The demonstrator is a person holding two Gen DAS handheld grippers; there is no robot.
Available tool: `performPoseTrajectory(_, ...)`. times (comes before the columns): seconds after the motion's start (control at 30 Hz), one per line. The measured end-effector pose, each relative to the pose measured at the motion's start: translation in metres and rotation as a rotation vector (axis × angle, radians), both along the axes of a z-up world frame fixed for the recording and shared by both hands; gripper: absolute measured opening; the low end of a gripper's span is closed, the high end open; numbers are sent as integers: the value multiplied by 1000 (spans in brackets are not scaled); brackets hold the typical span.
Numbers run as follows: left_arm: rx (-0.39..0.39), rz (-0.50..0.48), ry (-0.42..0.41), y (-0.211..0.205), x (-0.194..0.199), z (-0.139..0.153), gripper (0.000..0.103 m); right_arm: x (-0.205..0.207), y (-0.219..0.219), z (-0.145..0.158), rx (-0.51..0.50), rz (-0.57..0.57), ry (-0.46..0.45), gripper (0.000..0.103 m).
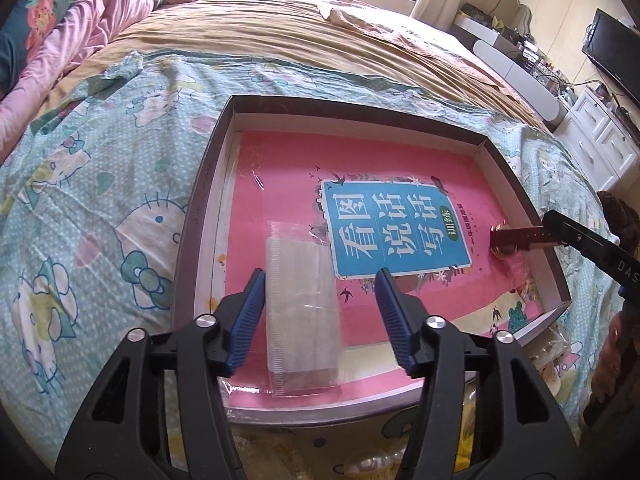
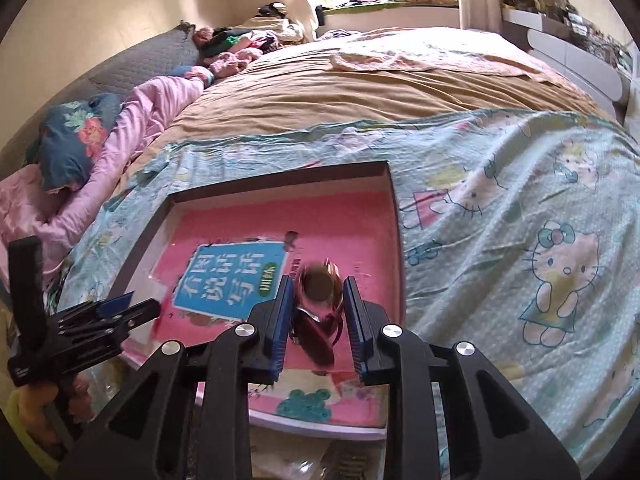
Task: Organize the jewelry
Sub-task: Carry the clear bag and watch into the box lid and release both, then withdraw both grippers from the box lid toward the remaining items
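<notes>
A shallow dark-rimmed box [image 1: 208, 168] lies on the bed with a pink book [image 1: 280, 184] inside. A clear plastic zip bag [image 1: 302, 312] lies on the book. My left gripper [image 1: 320, 316] is open, its blue fingers on either side of the bag without touching it. My right gripper [image 2: 316, 320] is shut on a red-and-gold watch-like jewelry piece [image 2: 320, 292], held over the box's right side [image 2: 396, 232]. In the left wrist view that piece [image 1: 506, 238] and the right gripper [image 1: 516, 236] show at the book's right edge.
The box rests on a Hello Kitty sheet [image 1: 100, 208] over a tan bedspread [image 1: 280, 40]. Pink bedding [image 2: 120, 132] lies at the left. More clear bags [image 1: 368, 462] lie in front of the box. White drawers [image 1: 600, 136] stand to the right.
</notes>
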State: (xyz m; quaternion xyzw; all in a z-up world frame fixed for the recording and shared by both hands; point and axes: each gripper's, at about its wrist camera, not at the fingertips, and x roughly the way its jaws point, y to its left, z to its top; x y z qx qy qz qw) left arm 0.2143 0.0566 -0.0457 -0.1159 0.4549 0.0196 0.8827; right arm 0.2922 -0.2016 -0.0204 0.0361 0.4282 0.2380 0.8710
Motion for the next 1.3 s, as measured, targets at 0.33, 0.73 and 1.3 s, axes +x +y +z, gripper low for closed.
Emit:
performPoseTrajectory(0.33, 7, 7, -34, -1, -9, 17, 80, -23, -19, 21, 25, -25, -69, 76)
performPoseTrajectory(0.73, 12, 6, -112, -2, -34, 53, 93, -61, -40, 50, 59, -20, -138, 94)
performPoseTrajectory(1.3, 8, 8, -186, -2, -77, 86, 93, -111, -41, 71, 20, 62, -219, 96)
